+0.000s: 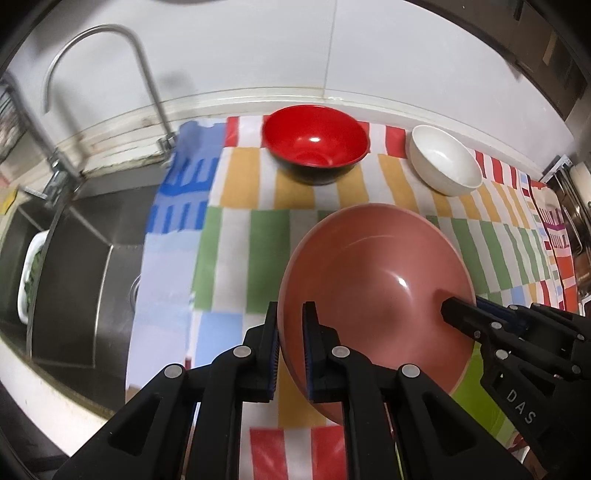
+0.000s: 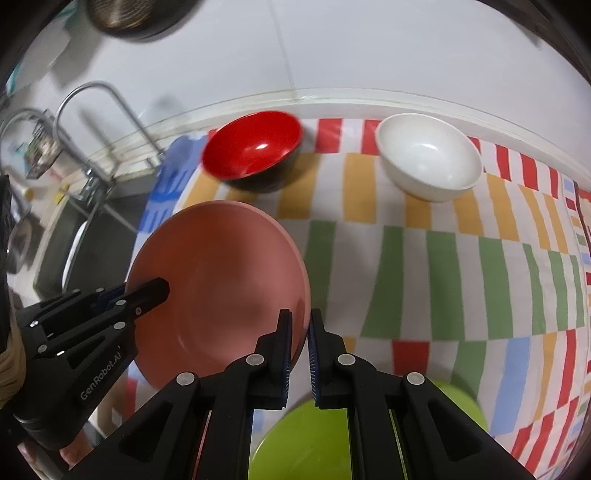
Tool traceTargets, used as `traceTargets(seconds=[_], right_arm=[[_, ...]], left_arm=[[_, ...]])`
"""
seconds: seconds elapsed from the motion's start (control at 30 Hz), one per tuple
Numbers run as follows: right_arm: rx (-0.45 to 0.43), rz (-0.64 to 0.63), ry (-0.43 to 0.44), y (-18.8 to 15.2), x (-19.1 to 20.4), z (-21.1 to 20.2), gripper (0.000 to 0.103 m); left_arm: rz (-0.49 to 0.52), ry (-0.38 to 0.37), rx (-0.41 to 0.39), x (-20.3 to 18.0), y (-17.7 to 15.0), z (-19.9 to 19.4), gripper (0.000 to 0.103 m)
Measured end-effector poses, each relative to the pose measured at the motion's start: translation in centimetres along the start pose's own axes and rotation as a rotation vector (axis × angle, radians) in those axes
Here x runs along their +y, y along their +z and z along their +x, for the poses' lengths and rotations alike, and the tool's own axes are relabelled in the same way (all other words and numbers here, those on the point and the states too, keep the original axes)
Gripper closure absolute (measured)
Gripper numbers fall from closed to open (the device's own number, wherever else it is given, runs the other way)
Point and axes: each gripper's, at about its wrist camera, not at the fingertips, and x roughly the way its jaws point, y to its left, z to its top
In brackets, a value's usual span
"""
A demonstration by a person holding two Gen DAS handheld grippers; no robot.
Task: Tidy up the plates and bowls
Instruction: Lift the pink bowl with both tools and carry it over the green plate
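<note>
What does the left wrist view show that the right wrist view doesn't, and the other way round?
Only the left wrist view: the white dish of greens in the sink.

Only the right wrist view: most of the green plate lying under the grippers, and the dark round pan on the wall.

Both: the pink plate pinched at opposite rims by the left gripper and right gripper, the red bowl, the white bowl, the striped cloth, the faucet and the sink.
</note>
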Motion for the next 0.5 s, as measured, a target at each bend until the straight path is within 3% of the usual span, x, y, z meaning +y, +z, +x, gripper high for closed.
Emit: traceTargets(seconds=[0.5], right_arm=[[0.080,-0.132,0.050,-6.0,4.7,-0.6,0.091]], left_arm=[[-0.070,0.043,0.038,2.5,-7.1,-1.8,0.088]])
